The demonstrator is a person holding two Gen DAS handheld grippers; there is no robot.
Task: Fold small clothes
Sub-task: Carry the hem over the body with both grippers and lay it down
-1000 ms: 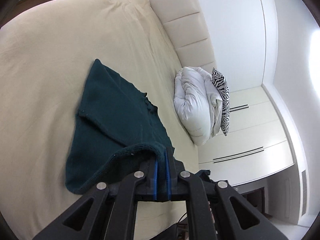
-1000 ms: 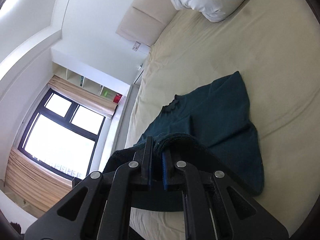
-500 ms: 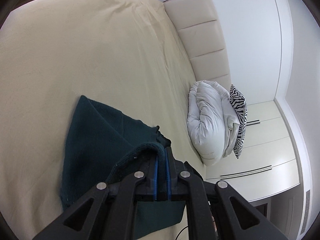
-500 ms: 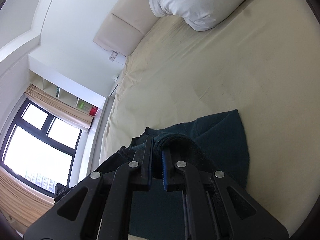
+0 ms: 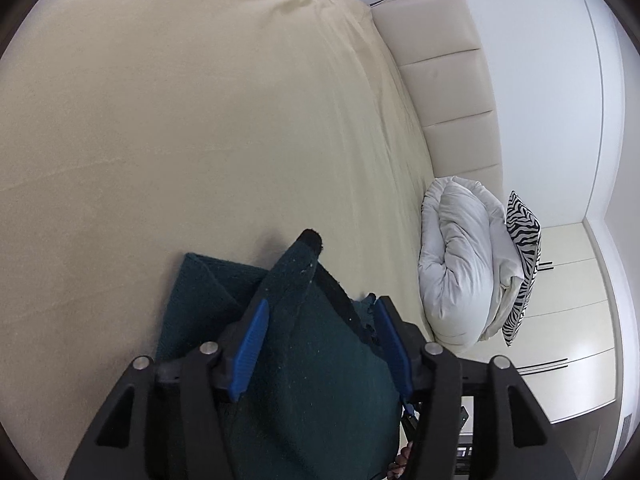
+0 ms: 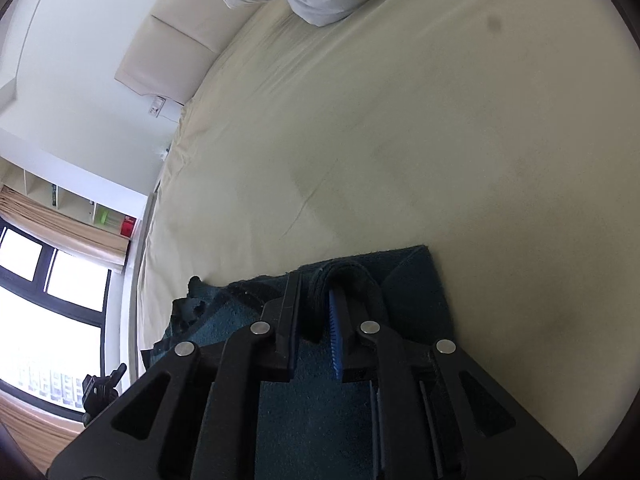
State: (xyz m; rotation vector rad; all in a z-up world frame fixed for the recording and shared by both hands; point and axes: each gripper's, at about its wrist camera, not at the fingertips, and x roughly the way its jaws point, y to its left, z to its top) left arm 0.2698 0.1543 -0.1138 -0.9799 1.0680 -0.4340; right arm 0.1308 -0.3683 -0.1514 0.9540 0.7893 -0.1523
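A dark teal knitted garment lies folded on the cream bed sheet. My left gripper is open, its blue pads wide apart, with a fold of the garment lying loose between them. In the right wrist view the garment lies under my right gripper. Its jaws stand slightly apart, and a rolled edge of the garment still sits in the gap, draped over the blue pad.
A white duvet bundle and a zebra-print cushion sit against the cream headboard. Wardrobe doors stand beyond. A window with a curtain and shelves are past the bed's far side.
Both grippers carried the held edge forward over the garment and lowered it, folding it over. The left gripper has opened wide and the right gripper has parted a little.
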